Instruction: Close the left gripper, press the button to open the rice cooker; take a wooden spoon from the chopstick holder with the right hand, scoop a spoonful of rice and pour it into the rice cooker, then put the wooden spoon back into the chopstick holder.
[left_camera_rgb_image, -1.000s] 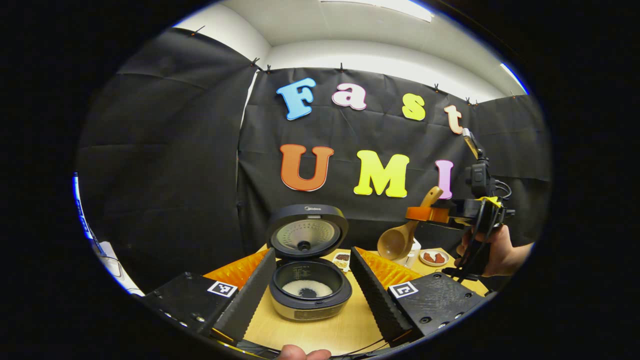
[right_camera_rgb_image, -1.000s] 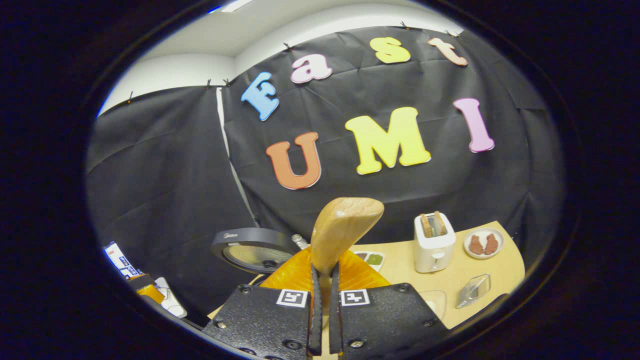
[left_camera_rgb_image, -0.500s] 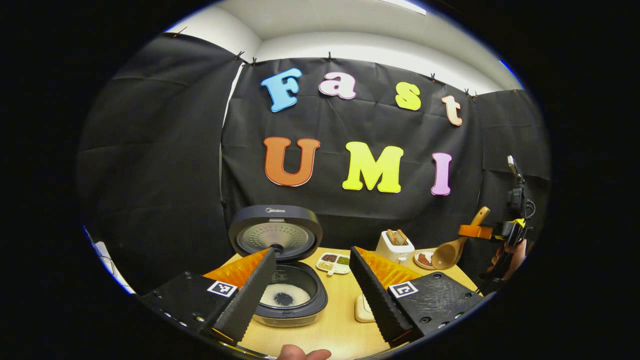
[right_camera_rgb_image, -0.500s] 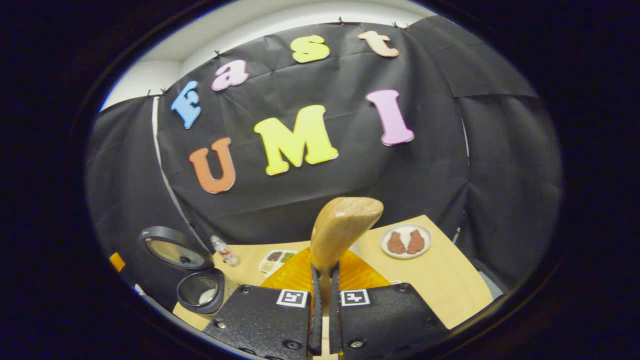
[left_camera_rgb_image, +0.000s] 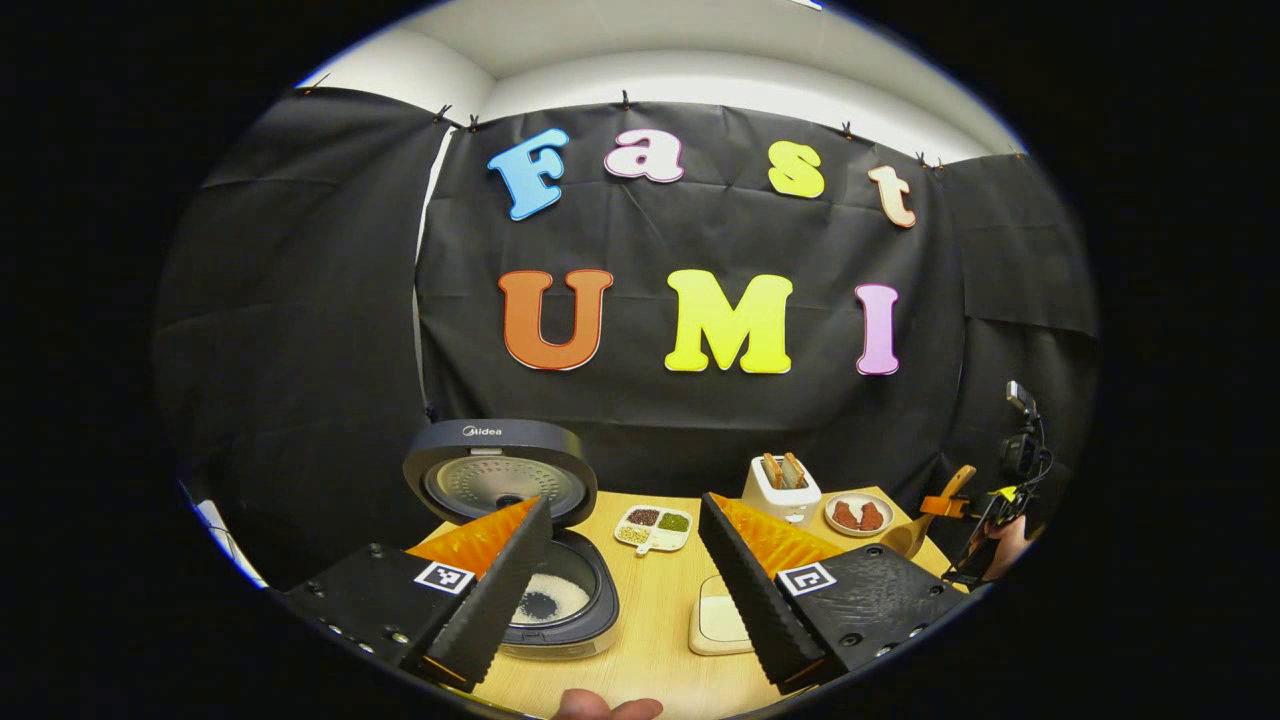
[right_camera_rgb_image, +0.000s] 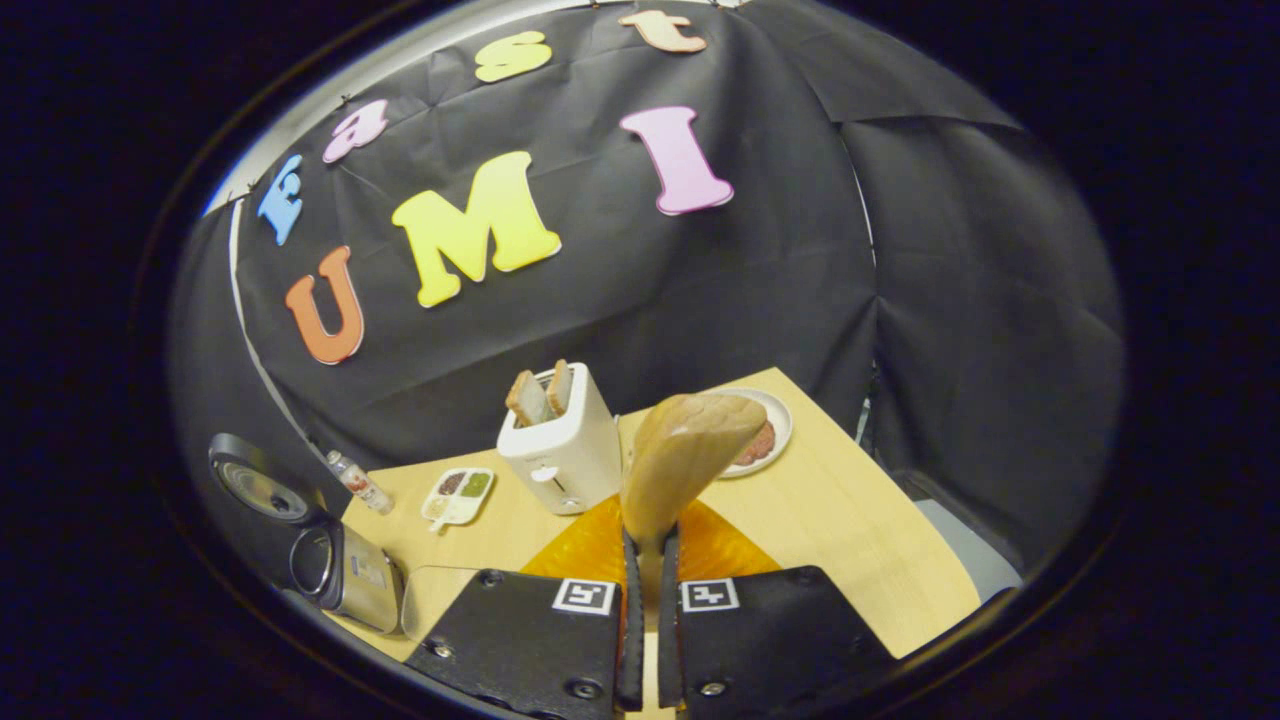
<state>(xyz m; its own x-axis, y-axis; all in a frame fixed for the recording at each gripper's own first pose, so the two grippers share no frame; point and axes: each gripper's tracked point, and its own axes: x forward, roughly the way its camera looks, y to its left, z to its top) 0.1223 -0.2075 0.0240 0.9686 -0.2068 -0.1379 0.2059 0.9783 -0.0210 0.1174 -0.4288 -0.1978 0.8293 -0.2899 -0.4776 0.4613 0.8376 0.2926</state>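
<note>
Right claw (right_camera_rgb_image: 647, 610) pinching the wooden spoon (right_camera_rgb_image: 685, 455) by its handle, bowl up at 12 o'clock before the toaster (right_camera_rgb_image: 560, 435); left claw (left_camera_rgb_image: 625, 590) spread above the table (left_camera_rgb_image: 655, 620), open rice cooker (left_camera_rgb_image: 545, 600) at 9 o'clock, probably rice inside

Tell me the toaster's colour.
The boxy toaster holding bread slices is white, clearest in the right gripper view.

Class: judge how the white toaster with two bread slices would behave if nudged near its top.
The toaster stands tall on a narrow base, so it would probably tip rather than slide. The bread slices lean loosely in their slots and would likely shift.
</note>
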